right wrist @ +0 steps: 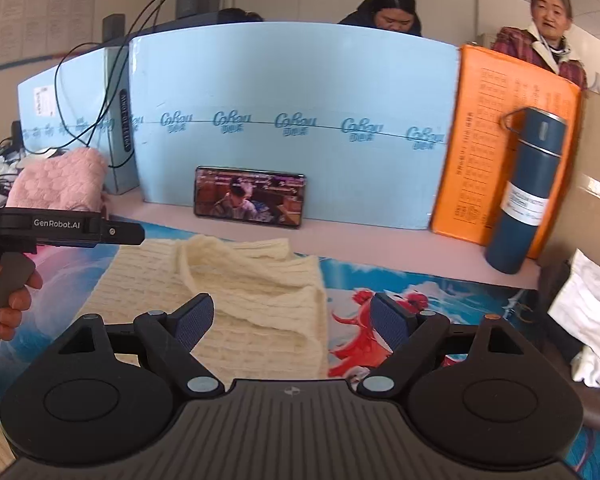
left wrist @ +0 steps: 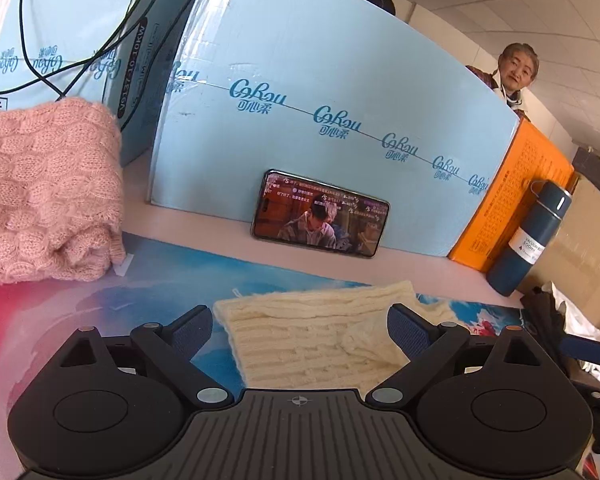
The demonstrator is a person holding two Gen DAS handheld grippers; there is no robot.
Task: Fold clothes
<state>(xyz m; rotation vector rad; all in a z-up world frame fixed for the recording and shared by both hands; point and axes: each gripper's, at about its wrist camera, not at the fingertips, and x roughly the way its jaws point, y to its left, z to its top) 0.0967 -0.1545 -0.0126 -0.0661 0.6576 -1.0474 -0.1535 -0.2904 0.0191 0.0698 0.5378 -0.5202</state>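
Office workroom: carton-walled desk (right wrist: pixel 340 240), wall notices (right wrist: pixel 32 12), seated coworkers (right wrist: pixel 388 4)

Open mat (right wrist: pixel 440 292) lower right of the cream knit (right wrist: pixel 236 292) is passable, but the back is walled by blue cartons (right wrist: pixel 292 92) with a phone (right wrist: pixel 249 197) leaning on them, thermos (right wrist: pixel 524 192) and orange box (right wrist: pixel 500 140) block right, pink sweater (left wrist: pixel 44 192) blocks upper left.

The left gripper (left wrist: pixel 300 320) hangs fingers spread above the cream sweater (left wrist: pixel 316 336).
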